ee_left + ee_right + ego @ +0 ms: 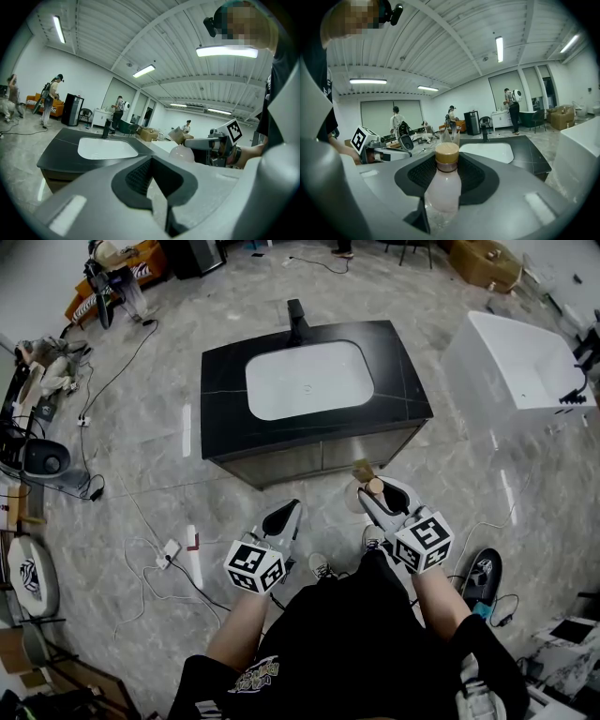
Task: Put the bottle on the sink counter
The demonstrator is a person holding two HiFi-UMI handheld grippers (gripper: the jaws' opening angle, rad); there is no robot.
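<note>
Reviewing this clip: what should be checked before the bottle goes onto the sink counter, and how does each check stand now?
1. Is the bottle held in the right gripper jaws: ok.
2. Is the bottle upright with its cap on: ok.
3. Is the left gripper free, jaws together: ok.
4. Is there bare sink counter around the basin: ok.
5. Is the bottle above the counter: not ok, it is short of the front edge.
6. Is the grip firm: cannot tell.

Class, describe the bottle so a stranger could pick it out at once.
Start at the black sink counter with its white basin. Nearer the person, the right gripper clamps the bottle: pale, translucent, tan-capped, the only thing either gripper holds.
</note>
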